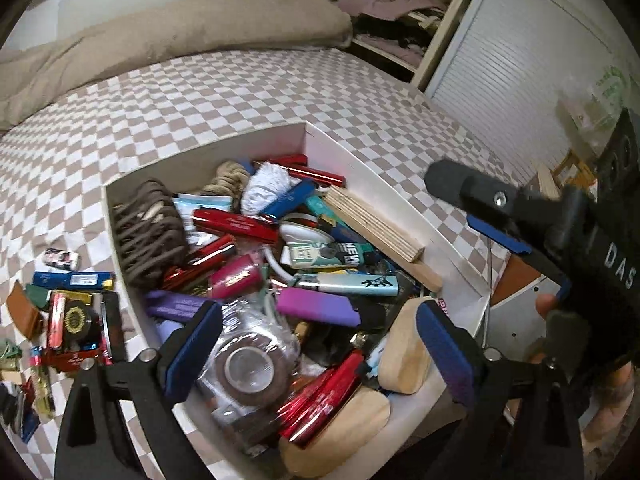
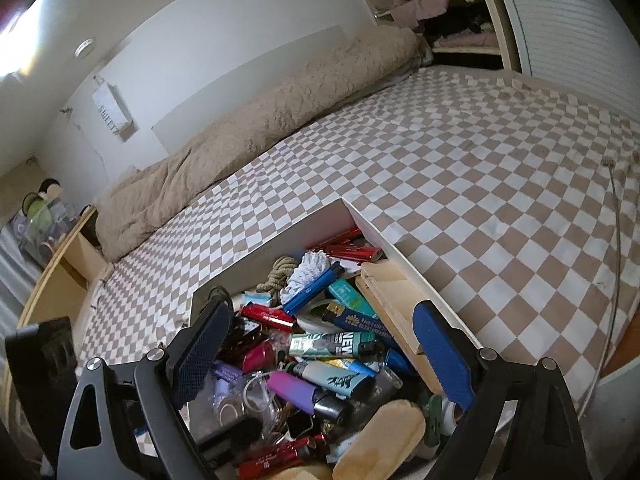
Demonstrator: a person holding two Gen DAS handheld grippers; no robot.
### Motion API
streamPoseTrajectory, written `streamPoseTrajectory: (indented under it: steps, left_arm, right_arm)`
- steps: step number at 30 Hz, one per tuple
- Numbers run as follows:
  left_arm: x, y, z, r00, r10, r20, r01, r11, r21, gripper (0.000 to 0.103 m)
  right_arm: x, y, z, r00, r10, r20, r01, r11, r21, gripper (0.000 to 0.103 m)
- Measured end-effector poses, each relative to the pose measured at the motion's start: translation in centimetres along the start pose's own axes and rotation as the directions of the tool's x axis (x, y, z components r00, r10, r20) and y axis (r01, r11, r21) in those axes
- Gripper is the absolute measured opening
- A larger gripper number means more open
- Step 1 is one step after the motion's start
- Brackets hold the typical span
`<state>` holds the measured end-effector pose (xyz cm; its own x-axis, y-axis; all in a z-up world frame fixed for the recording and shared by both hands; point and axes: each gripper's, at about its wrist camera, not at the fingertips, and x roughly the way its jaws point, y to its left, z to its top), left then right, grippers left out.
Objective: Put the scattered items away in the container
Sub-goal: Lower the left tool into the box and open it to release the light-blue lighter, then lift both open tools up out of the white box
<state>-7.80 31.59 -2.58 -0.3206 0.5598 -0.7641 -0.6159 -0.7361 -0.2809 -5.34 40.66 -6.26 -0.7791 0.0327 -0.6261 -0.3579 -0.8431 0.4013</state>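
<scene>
A white box (image 1: 208,152) sits on the checkered bed, full of lighters, red tubes, rope, a plywood block (image 1: 376,224) and wooden pieces. It also shows in the right wrist view (image 2: 280,232). My left gripper (image 1: 316,352) is open and empty above the box's near end, over a wrapped tape roll (image 1: 248,368). My right gripper (image 2: 324,352) is open and empty above the box; it also shows in the left wrist view (image 1: 480,216), at the right. A pile of scattered items (image 1: 68,320) lies on the bed left of the box.
A beige duvet (image 1: 180,36) lies along the far side of the bed. A shelf with clothes (image 1: 392,12) and a ribbed cabinet door (image 1: 512,60) stand at the back right. A wooden side unit (image 2: 60,264) stands left of the bed.
</scene>
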Motion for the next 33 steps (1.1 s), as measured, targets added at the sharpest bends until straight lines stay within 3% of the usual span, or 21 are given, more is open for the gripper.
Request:
streamPoseTrajectory:
  steps: [16, 25, 33]
  left_arm:
    - [-4.9, 1.7, -2.3, 0.994, 0.032, 0.101, -0.03, 0.999, -0.019, 0.103]
    - [-7.1, 2.8, -3.4, 0.988, 0.045, 0.149, -0.04, 0.999, -0.035, 0.103]
    - [-8.3, 3.6, -4.6, 0.98, 0.08, 0.181, -0.076, 0.997, -0.03, 0.103]
  right_arm:
    - [-3.3, 2.6, -2.2, 0.998, -0.04, 0.056, 0.045, 0.996, -0.078, 0.093]
    - [-4.8, 4.2, -4.4, 0.983, -0.133, 0.129, 0.156, 0.97, -0.187, 0.093]
    - [-5.7, 4.7, -5.9, 0.973, -0.167, 0.157, 0.202, 0.949, -0.242, 0.093]
